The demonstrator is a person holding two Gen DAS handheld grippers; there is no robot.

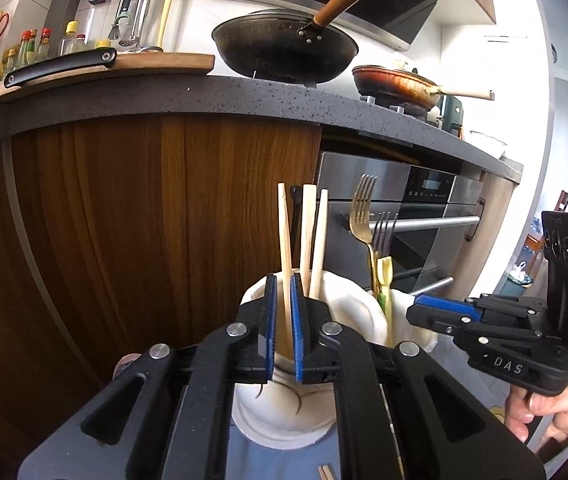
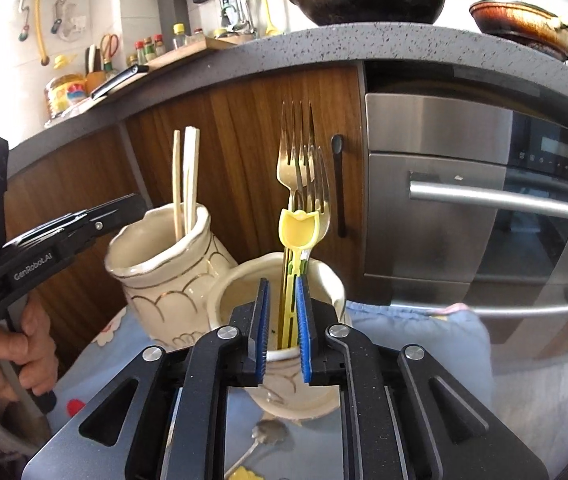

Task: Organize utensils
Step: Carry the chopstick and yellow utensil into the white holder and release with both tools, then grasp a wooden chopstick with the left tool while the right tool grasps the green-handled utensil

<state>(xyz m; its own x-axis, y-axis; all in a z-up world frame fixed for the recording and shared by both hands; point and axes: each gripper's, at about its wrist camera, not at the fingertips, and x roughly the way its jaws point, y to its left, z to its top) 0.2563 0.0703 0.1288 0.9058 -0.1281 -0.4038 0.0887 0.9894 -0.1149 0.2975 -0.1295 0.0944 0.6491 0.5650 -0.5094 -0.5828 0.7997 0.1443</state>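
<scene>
Two cream ceramic jars stand side by side on a blue cloth. The left jar (image 2: 164,280) holds three wooden chopsticks (image 2: 190,168). In the left wrist view one chopstick (image 1: 284,232) shows through the narrow slit of my left gripper (image 1: 283,280). That gripper is shut and grips nothing: in the right wrist view the left gripper (image 2: 144,202) stops short of the rim. The right jar (image 2: 324,280) holds several forks (image 2: 300,160) and a yellow tulip-topped utensil (image 2: 299,230). My right gripper (image 2: 282,284) is open above its near rim, with the handles seen in the gap and not pressed.
A spoon (image 2: 270,434) lies on the cloth in front of the right jar, and loose chopstick ends (image 1: 326,472) lie near the left one. Behind the jars are wooden cabinet doors (image 1: 124,220), a steel oven (image 2: 484,200), and a counter bearing a wok (image 1: 284,48).
</scene>
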